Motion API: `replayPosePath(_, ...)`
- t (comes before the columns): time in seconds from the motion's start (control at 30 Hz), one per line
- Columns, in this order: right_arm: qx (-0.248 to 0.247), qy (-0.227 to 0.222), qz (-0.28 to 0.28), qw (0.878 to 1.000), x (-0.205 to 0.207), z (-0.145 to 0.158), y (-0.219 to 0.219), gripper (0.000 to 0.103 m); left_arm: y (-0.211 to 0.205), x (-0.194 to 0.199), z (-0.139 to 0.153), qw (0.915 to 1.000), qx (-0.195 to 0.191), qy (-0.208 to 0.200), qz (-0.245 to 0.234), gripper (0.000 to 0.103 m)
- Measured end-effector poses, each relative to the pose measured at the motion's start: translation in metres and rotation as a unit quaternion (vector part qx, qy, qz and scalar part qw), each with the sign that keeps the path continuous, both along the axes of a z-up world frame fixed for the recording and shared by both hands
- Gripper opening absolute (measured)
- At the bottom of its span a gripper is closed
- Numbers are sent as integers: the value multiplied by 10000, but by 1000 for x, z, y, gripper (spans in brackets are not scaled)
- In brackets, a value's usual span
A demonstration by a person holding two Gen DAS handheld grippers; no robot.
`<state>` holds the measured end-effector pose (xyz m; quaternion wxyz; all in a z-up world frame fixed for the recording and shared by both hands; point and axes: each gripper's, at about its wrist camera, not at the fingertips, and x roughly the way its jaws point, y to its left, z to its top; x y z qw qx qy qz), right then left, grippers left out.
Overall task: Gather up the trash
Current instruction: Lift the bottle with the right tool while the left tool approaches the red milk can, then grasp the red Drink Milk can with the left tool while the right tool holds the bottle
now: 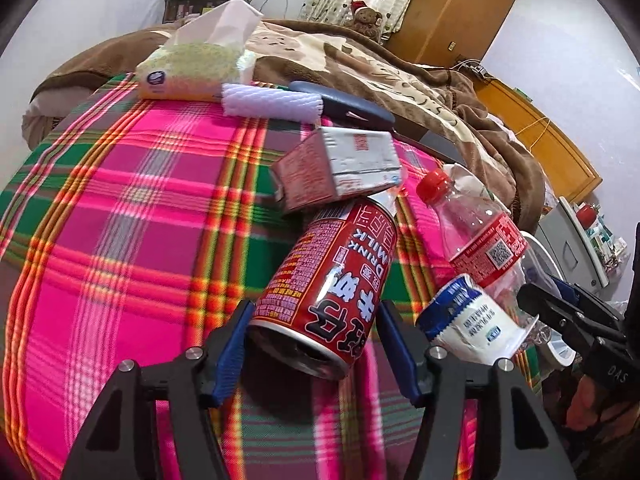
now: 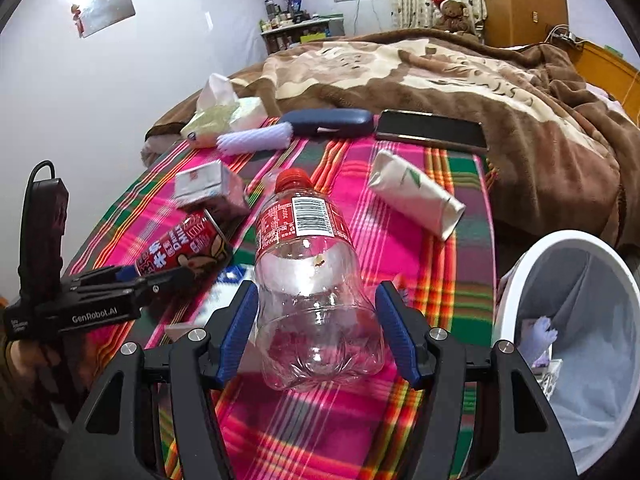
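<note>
Left gripper [image 1: 314, 344]: at 6 o'clock in the left wrist view, blue pads on either side of the can's base, seemingly touching it; in the right wrist view [image 2: 160, 276] seen at 9 o'clock, closed about the can.
Can [image 1: 328, 284]: red, milk drink print, lying on the plaid cloth [image 1: 120, 220], top end toward 12 o'clock.
Carton [image 1: 336, 168]: small red and white box at 12 o'clock of the can, touching its top.
Tissue pack [image 1: 192, 72]: at 11 o'clock, far edge of the cloth, white foam sleeve [image 1: 272, 102] just beside it.
Crumpled wrapper [image 1: 468, 324]: blue and white, at 3 o'clock of the can, against the bottle.
Right gripper [image 2: 318, 338]: at 6 o'clock in its own view, pads spread on both sides of the bottle's base; contact on the sides cannot be told.
Bottle [image 2: 308, 280]: clear, red cap and label, lying on the cloth, cap toward 12 o'clock.
Paper packet [image 2: 416, 196]: white with green marks, at 2 o'clock of the bottle.
Bin [image 2: 520, 280]: white rim, grey liner, at 4 o'clock, scraps inside.
</note>
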<state>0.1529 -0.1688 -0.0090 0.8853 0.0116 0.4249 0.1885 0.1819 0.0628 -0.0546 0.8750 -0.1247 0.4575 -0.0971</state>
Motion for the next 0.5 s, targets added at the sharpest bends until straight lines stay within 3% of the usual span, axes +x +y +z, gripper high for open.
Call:
replayPosePath(0.3, -241, 431, 147, 9987, -11, -11, 2, 62, 17, -22, 2, 9999, 123, 49, -38, 63)
replayPosePath(0.5, -220, 399, 73, 9989, -1, -11, 5, 63, 16, -20, 9, 9996, 245, -85, -78, 66)
